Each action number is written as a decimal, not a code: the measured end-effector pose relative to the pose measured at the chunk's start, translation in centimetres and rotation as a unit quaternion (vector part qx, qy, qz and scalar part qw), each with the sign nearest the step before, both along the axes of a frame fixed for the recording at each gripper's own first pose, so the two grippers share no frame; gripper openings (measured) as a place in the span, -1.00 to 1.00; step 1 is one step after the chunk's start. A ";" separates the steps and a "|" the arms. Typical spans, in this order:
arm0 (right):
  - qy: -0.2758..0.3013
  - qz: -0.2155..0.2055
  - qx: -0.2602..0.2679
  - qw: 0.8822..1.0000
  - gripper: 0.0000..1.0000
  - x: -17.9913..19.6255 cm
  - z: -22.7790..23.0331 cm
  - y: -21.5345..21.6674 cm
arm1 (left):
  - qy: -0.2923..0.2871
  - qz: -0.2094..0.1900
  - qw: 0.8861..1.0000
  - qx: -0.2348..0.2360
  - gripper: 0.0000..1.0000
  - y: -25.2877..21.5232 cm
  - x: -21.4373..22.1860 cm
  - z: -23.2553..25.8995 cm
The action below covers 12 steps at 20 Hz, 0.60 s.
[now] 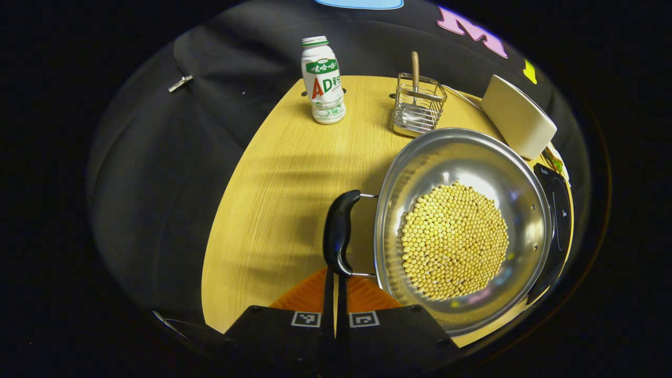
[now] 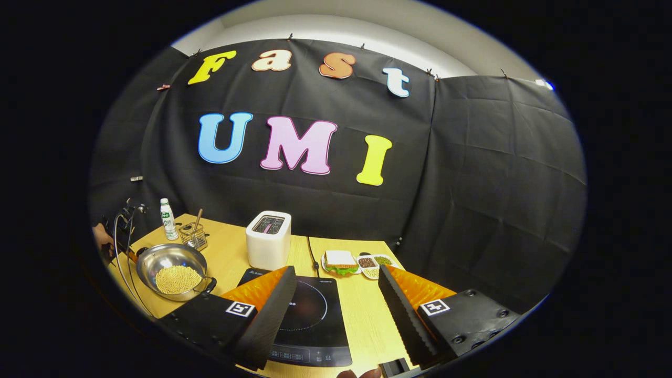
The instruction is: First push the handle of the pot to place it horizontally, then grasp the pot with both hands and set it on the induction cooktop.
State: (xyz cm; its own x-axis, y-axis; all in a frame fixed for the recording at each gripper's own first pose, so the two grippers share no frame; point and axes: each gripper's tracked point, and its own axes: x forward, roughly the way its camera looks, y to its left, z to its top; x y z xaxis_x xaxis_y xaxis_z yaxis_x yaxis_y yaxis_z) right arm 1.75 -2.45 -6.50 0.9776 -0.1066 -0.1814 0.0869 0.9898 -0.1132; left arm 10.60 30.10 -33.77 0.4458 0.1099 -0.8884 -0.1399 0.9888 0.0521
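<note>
The wooden table point(image 2: 362, 310) carried everything; the black induction cooktop point(image 2: 310, 320) lay flat near its front edge, with the white toaster point(image 2: 269, 240) just behind it; the steel pot point(image 1: 462, 226), holding a heap of yellow beans point(image 1: 454, 240), sat on the table beside the cooktop, not on it, its rim close to the cooktop's edge in the left gripper view; a white bottle point(image 1: 323, 79) and a wire rack point(image 1: 418, 105) with a wooden-handled utensil stood behind the pot; a plate with a sandwich point(image 2: 340, 261) and small dishes lay further along. The left gripper point(image 1: 336, 286) was closed, fingers together just under the pot's black side handle point(image 1: 338, 231); whether they pinched it I could not tell. The right gripper point(image 2: 336, 315) hung above the cooktop with fingers spread wide, holding nothing.
</note>
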 end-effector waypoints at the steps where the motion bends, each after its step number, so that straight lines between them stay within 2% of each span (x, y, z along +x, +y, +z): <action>1: 0.002 0.000 -0.001 1.000 0.96 0.0 -0.1 0.1 | -0.002 -0.004 1.000 0.007 -0.90 0.1 0.5 0.0; 6: 0.008 0.005 -0.006 1.000 0.96 0.2 -0.5 0.6 | -0.012 -0.018 1.000 0.008 -0.89 -0.3 1.9 0.1; 12: 0.017 0.022 0.003 1.000 0.96 0.8 -1.3 2.3 | -0.024 0.042 0.997 -0.052 -0.89 -0.7 -1.0 -1.2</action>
State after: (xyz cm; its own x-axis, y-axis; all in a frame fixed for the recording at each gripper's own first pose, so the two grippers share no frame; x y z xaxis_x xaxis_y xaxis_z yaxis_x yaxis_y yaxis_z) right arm 2.54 -0.11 -7.76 0.9745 -0.0629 -0.2153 0.0400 0.9932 -0.1089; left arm 9.61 29.40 -35.01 0.4817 0.0578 -0.8745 -0.2227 0.9731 -0.0584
